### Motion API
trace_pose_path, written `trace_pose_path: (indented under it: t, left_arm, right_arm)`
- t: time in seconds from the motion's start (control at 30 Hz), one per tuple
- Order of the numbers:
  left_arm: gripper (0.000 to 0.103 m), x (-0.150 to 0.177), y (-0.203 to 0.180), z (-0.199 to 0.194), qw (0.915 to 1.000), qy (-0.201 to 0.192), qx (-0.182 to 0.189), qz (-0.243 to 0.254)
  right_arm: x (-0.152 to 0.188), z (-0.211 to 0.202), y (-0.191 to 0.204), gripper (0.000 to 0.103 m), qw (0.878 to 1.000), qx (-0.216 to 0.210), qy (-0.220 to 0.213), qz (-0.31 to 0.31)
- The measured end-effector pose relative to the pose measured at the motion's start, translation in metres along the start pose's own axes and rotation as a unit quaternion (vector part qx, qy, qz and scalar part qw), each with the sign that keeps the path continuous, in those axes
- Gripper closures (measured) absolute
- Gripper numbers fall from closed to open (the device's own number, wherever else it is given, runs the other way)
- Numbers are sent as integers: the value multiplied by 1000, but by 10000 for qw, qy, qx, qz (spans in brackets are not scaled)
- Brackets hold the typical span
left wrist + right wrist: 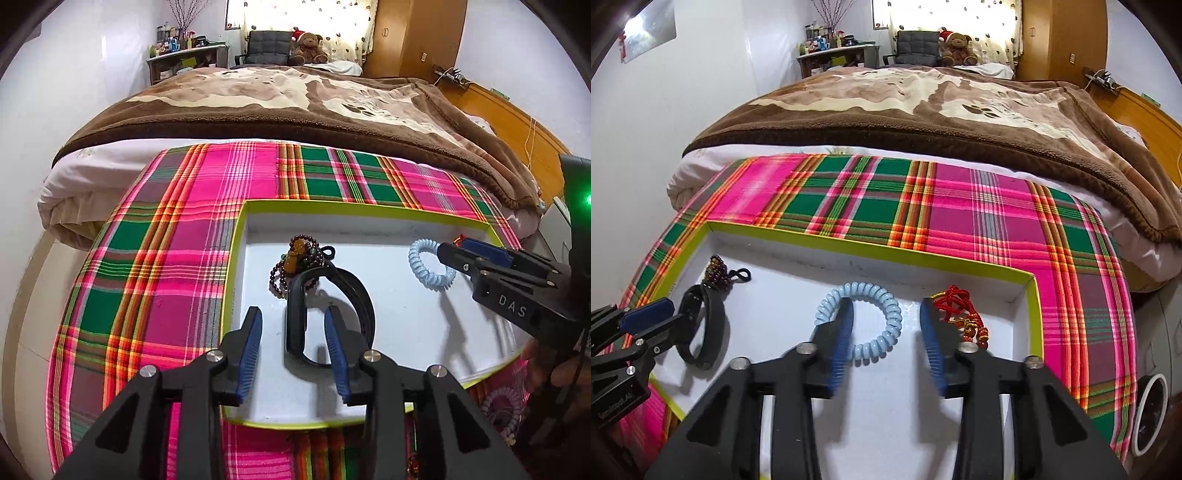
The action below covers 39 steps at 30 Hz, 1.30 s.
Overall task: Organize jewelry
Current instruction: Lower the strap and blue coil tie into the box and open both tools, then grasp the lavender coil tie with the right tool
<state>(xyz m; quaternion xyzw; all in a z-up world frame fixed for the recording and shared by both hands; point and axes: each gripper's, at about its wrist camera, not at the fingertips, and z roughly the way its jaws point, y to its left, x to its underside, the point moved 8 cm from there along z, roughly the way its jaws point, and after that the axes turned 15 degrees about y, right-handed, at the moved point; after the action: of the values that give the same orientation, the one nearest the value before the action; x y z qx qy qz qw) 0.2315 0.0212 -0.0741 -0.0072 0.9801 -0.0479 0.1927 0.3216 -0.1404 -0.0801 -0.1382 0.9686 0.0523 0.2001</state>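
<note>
A white tray with a lime-green rim (332,205) (886,251) lies on the plaid cloth. In it are a dark red bead bracelet with an amber pendant (295,254), a black band (364,302) (713,325), a light blue spiral tie (424,266) (882,295) and a red knotted cord charm (951,299). My left gripper (293,312) (670,314) is open, its blue pads standing clear on either side of the band's near strap. My right gripper (886,301) (456,247) is open over the blue tie, its left finger overlapping the coil.
The pink and green plaid cloth (166,295) covers the bed's near end, with a brown blanket (295,110) behind. A purple spiral tie (502,406) lies outside the tray at lower right. A person's hand (554,369) holds the right gripper.
</note>
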Motion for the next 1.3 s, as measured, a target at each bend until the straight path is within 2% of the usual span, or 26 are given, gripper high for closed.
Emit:
trace_pose_path:
  t: [0.37,0.73,1.13,1.3]
  left_arm:
    - [59,11,-3,-21,9999,-101,106,12]
    - [54,39,-15,-47,9982,-246,552,58]
    - [53,79,-19,-50,9965,-128,825,35]
    - [53,89,-18,-53,9966,-110,817,38]
  right_arm:
    - [10,-28,7,64,9996,-123,-233,31]
    - [47,-66,2,64,9984,-257,-489,124]
    - [108,-67,-20,64,9988,-301,-169,338]
    - [124,-60,-21,64,9975,-573,-15,412]
